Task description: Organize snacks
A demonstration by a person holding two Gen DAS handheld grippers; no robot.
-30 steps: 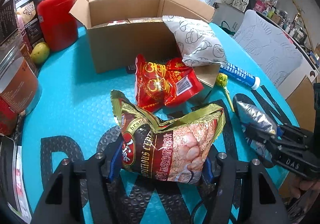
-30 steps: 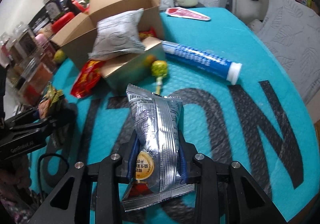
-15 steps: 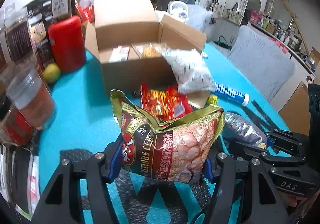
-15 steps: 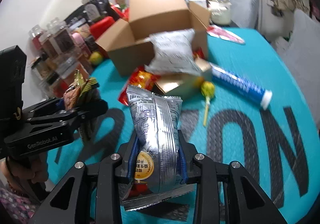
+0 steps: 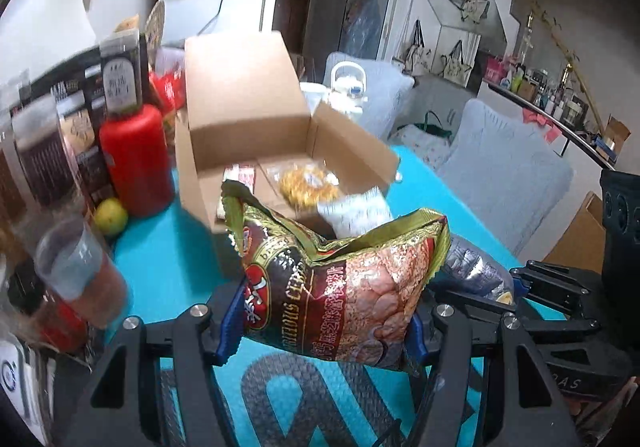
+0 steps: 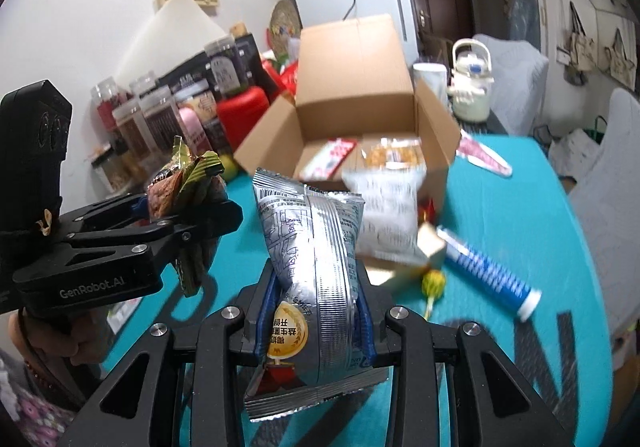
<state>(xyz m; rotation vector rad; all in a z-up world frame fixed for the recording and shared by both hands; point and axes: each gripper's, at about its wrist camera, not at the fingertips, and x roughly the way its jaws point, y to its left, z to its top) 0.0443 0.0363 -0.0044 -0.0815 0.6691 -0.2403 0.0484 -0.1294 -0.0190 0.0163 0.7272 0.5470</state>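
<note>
My left gripper (image 5: pixel 320 331) is shut on a brown and gold cereal bag (image 5: pixel 340 283), held in the air over the teal table mat. My right gripper (image 6: pixel 316 323) is shut on a silver snack packet (image 6: pixel 316 259), also lifted. Each gripper shows in the other's view: the left gripper (image 6: pixel 168 203) with its cereal bag (image 6: pixel 180 183) at the left, the silver packet (image 5: pixel 476 271) at the right. Ahead stands an open cardboard box (image 5: pixel 248 127) (image 6: pixel 356 83) with a few snack packs inside. A white patterned bag (image 6: pixel 384 207) hangs over its front flap.
A red canister (image 5: pixel 136 159), a green fruit (image 5: pixel 110 215) and several jars (image 6: pixel 156 119) crowd the left of the box. A blue and white tube (image 6: pixel 488 271), a lollipop (image 6: pixel 434 283) and a red packet (image 6: pixel 484 157) lie on the mat (image 6: pixel 520 207). A white kettle (image 6: pixel 472 83) stands behind.
Both grippers have risen with their bags, so the box's inside now shows. The red snack bag in front of the box has dropped out of the left wrist view.
</note>
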